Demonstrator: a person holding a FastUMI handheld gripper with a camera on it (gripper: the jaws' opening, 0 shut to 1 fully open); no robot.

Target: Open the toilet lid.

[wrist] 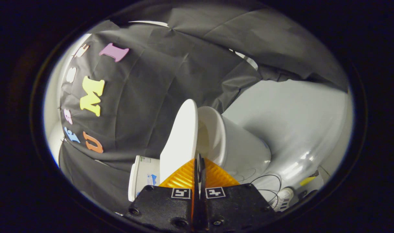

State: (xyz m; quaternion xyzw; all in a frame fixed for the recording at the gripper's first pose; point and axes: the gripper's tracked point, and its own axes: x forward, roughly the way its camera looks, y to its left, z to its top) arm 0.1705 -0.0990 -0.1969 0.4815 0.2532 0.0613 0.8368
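Note:
The view is rolled sideways. A white toilet stands against the black cloth wall, its tank [145, 176] just left of the fingers. The white lid [180, 136] is lifted off the bowl [239, 145], with a wedge-shaped gap between them that shows the bowl's inner rim. My gripper [199, 159] is closed down to a thin dark slit, its tips right at the lid's free front edge. The lid's edge runs in between the tips, and the fingers hide the contact itself.
Pale grey floor [297, 123] spreads beyond the bowl. Thin black cables [264, 181] loop on it near the toilet's base. A person's white shoe [282, 199] stands beside them, and a small yellow object [308, 180] lies a little further off.

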